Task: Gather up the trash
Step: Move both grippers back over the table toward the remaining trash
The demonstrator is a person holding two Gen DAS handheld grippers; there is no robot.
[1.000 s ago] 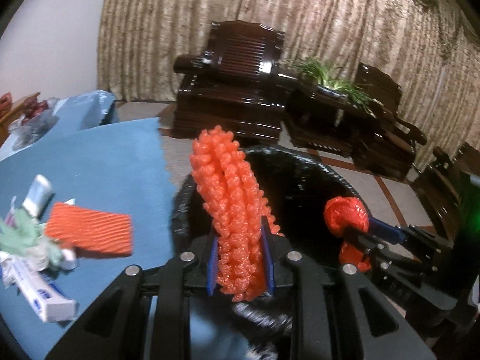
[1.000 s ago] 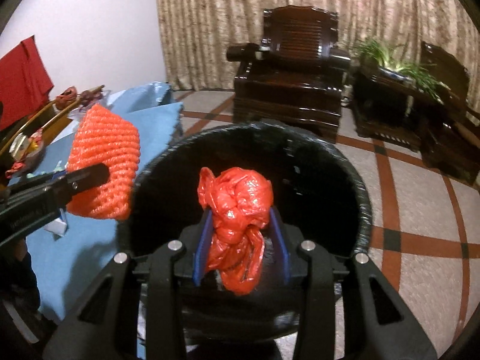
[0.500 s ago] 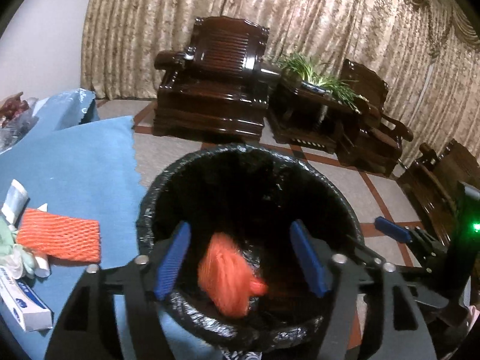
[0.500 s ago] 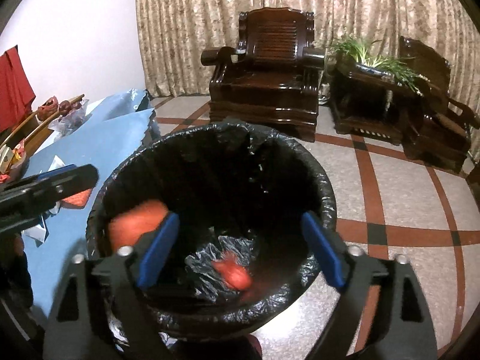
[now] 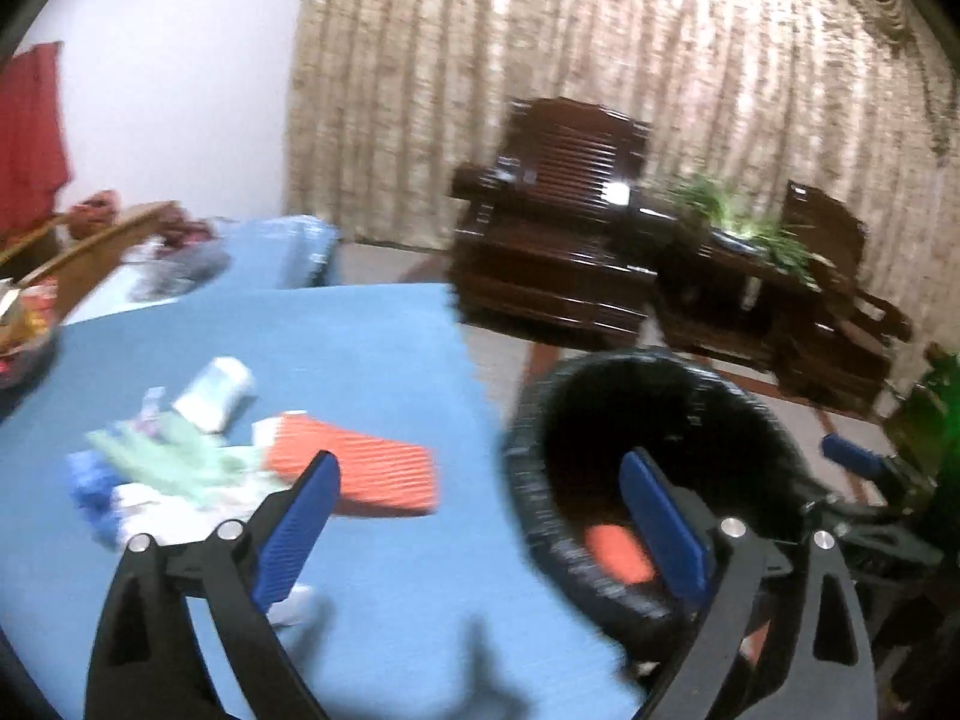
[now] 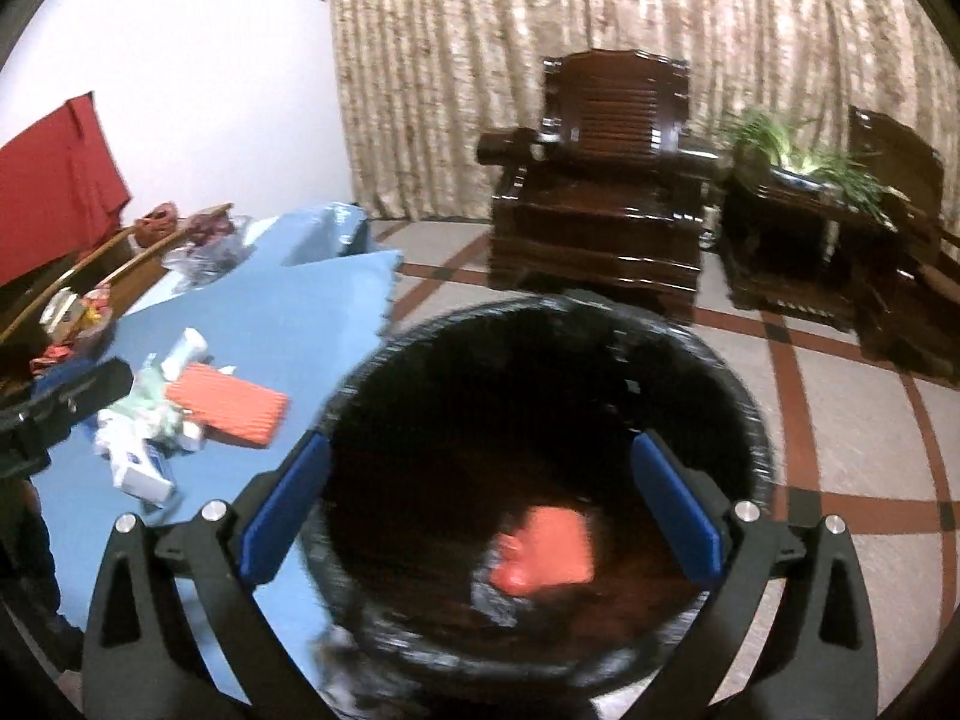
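My left gripper [image 5: 480, 519] hangs with its jaws spread wide and nothing between them, the left finger over the blue table [image 5: 372, 360] and the right finger over the near rim of the trash bin [image 5: 654, 468], which stands just off the table's right edge. My right gripper [image 6: 480, 507] is likewise wide apart and holding nothing, poised directly above the bin's mouth [image 6: 540, 396], its blue pads straddling the black liner. Down inside the bin lies an orange piece of trash [image 6: 549, 549] on the crumpled black plastic at the bottom; from the left wrist view I catch only an orange patch of it [image 5: 618, 552] past the near rim, and the blur keeps me from telling one piece from another. On the table, left of the bin, a small heap of trash waits: a flat orange ribbed foam sheet [image 5: 360, 474] nearest the bin, pale green crumpled wrapping [image 5: 174, 456] touching its left side, a white tube [image 5: 213, 393] just beyond that, and a white and blue box [image 6: 141, 471] at the near end of the heap. Far off stand a dark wooden armchair [image 6: 606, 180], a potted green plant [image 6: 798, 150] on a dark side table, and a beige curtain [image 6: 600, 30] behind them.
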